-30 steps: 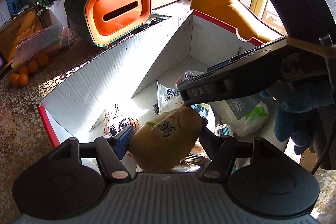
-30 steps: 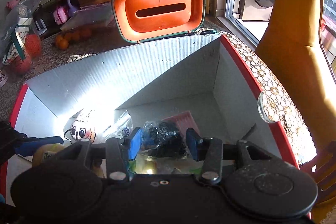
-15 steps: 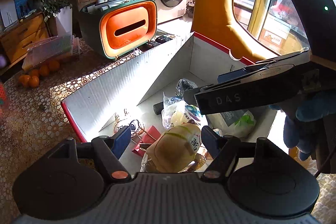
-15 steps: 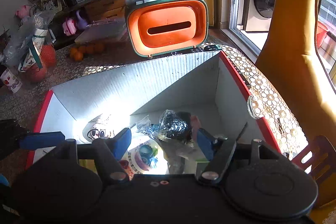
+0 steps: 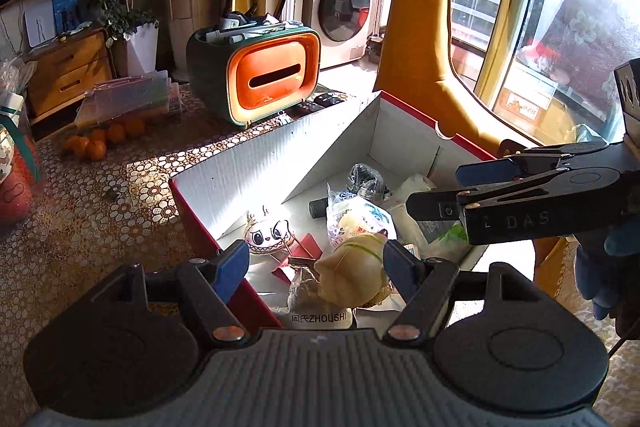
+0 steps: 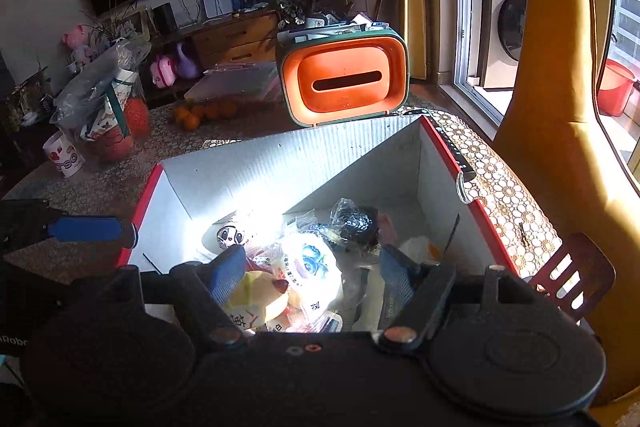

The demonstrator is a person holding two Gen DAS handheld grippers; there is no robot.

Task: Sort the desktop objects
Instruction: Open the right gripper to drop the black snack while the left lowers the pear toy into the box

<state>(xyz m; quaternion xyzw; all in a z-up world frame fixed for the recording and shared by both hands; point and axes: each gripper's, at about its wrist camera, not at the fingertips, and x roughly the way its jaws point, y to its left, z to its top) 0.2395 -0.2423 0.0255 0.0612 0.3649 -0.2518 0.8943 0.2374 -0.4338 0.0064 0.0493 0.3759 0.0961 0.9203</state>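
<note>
One box (image 5: 280, 163) with red edges sits on the table. Inside it lie one face toy (image 5: 267, 235), one black bundle (image 5: 366, 179), one yellow bun (image 5: 352, 275) and one blueberry packet (image 6: 310, 267). One orange organizer (image 5: 264, 83) stands behind. About six oranges (image 5: 100, 141) lie in a cluster.

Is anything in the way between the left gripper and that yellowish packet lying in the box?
Nothing visible. The left gripper hangs open right over the yellowish packet, which lies on top of the pile in the box, uncovered.
</note>
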